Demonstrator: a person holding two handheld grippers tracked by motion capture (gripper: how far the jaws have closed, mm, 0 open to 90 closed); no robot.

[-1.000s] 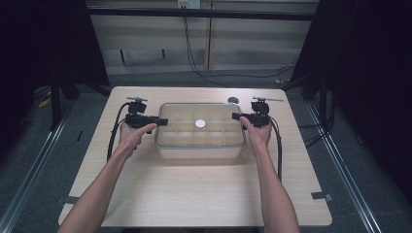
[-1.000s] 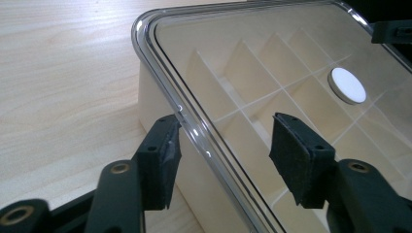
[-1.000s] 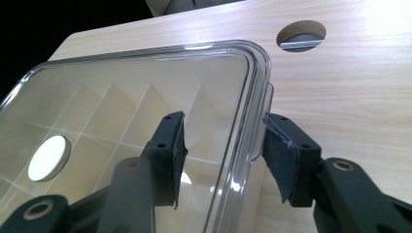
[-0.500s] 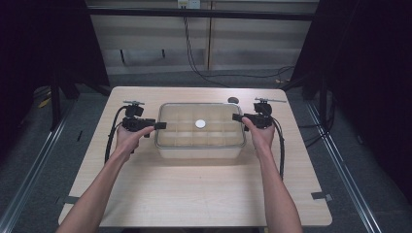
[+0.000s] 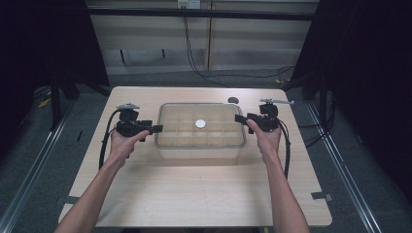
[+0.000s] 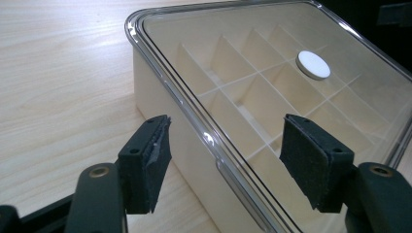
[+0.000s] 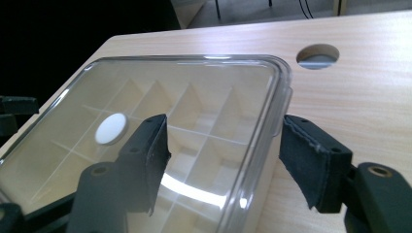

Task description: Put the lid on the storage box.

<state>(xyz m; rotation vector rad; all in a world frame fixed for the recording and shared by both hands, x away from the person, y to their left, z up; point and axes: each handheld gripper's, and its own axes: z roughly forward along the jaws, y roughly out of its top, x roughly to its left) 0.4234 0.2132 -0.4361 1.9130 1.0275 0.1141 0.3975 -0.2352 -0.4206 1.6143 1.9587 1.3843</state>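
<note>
A rectangular box [image 5: 200, 145] with a clear lid and cream dividers stands mid-table, a white disc [image 5: 200, 124] on its lid. My left gripper [image 5: 156, 128] is at the box's left end, held level. Its jaws opened wide and have just eased in a little. In the left gripper view the box's wall [image 6: 160, 92] and lid rim run between the pads [image 6: 150, 160] without touching them. My right gripper [image 5: 239, 118] is at the right end, its jaws just opening. In the right gripper view the lid [image 7: 194, 97] and disc [image 7: 111, 128] lie ahead, the rim between untouching pads.
The light wooden table [image 5: 194, 194] has a round cable hole [image 5: 233, 100] behind the box's right end, also in the right gripper view as the hole [image 7: 317, 55]. A cable trails from each gripper along the forearms. Dark floor and rails surround the table.
Both sets of jaws have spread apart from the box's ends. Each hand has drawn slightly outward, away from the box. The box has stayed put.
</note>
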